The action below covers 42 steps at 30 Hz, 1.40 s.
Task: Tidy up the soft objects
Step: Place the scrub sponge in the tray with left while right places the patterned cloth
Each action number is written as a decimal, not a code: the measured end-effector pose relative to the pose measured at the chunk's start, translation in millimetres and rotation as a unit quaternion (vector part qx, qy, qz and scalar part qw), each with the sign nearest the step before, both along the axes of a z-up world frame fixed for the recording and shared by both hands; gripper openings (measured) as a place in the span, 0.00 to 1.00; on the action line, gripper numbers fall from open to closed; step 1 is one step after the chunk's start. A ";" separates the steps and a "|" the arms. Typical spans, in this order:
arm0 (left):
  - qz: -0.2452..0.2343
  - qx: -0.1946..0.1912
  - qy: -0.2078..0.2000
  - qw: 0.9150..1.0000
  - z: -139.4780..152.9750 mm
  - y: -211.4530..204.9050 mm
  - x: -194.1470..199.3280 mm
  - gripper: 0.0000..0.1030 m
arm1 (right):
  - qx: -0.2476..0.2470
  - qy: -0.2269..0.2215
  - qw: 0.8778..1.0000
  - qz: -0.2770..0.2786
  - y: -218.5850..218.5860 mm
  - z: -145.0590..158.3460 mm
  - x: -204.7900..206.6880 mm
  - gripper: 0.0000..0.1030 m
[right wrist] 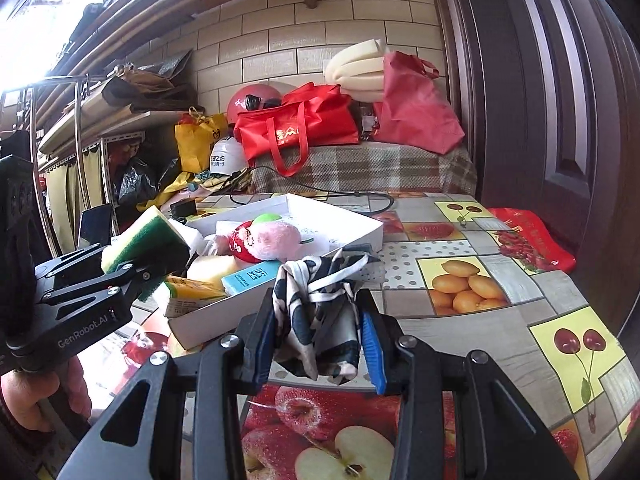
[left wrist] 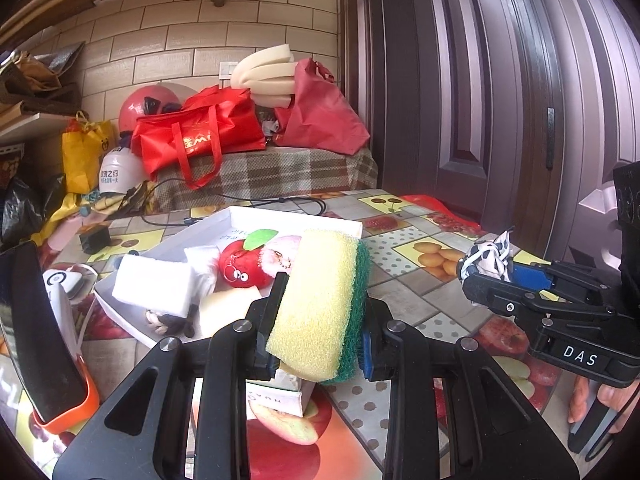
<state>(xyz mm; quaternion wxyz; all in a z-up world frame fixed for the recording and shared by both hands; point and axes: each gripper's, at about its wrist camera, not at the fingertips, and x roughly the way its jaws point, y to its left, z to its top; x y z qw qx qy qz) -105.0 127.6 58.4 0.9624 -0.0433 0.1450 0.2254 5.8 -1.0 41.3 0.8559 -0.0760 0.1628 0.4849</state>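
Left gripper (left wrist: 320, 320) pinching sponge (left wrist: 320, 304), yellow foam with green scrub face, held upright above near corner of white box (left wrist: 296, 216). Right gripper (right wrist: 318, 336) clamped on black-and-white cloth (right wrist: 316, 312), bunched between blue pads, held over table (right wrist: 500, 312) just beside box's near right edge. Box sits toward table's left side, holding red plush (left wrist: 240, 268), pink plush (right wrist: 276, 240), white foam block (left wrist: 154, 288), yellow carton (right wrist: 192, 296). Phone (left wrist: 36, 332) at table's left edge.

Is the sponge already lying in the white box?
No, the sponge is clamped upright in the left gripper, above the box.
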 end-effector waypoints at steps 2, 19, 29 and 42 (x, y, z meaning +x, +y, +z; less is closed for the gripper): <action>0.001 0.001 0.000 1.000 0.3 -0.9 0.8 0.27 | -0.003 0.003 1.000 -0.001 2.1 -0.2 0.9 0.38; 0.038 0.011 -0.011 0.999 3.2 14.1 -4.9 0.27 | -0.002 0.007 1.000 -0.002 12.2 -0.8 0.9 0.38; 0.114 -0.008 -0.014 0.993 0.0 63.0 -17.5 0.28 | -0.014 0.003 1.000 0.003 38.6 -1.7 3.2 0.38; 0.142 -0.026 0.016 0.989 -4.0 103.8 3.2 0.28 | -0.027 0.011 0.999 0.030 92.2 -2.1 6.1 0.38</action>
